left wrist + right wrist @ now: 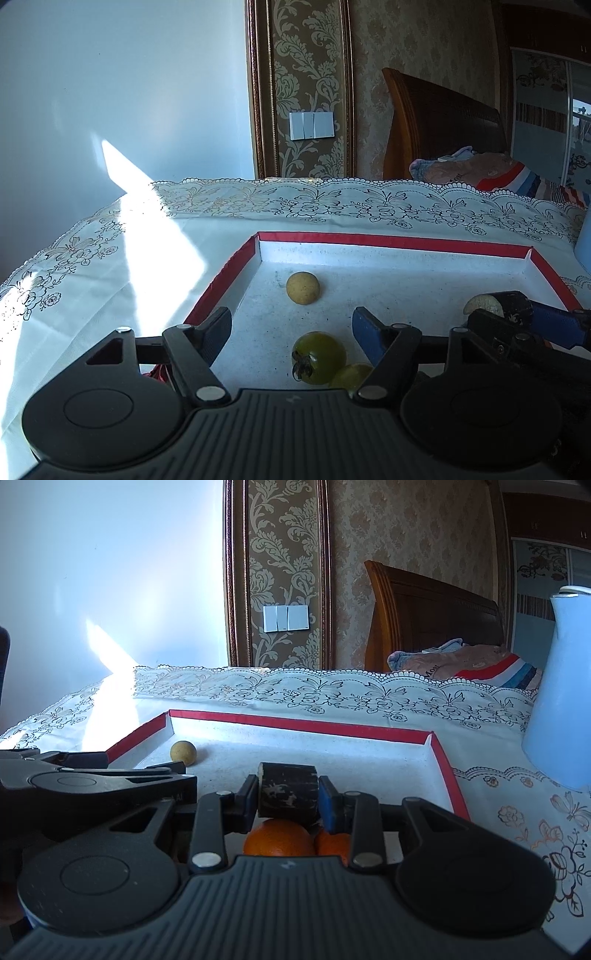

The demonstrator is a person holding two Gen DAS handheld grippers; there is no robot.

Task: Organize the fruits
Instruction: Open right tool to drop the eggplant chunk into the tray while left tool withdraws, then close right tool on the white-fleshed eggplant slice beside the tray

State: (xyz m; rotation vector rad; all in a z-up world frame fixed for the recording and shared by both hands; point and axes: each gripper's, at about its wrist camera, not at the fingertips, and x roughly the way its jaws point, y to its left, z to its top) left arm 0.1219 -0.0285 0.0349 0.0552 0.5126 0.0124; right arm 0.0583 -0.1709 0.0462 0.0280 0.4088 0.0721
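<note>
Right wrist view: right tongs (288, 794) clamp a dark cylinder (288, 791) above the tray (441, 760); left tongs (291, 328) released.

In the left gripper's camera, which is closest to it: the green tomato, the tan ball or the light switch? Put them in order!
From the left gripper:
1. Green tomato, in the tray just below its open fingers.
2. Tan ball, farther into the tray.
3. Light switch, on the back wall.

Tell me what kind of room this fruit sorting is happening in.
Most likely a bedroom in a home. A wooden headboard stands behind the lace tablecloth, with folded bedding piled against it, and damask wallpaper with a wall switch beside it.
</note>
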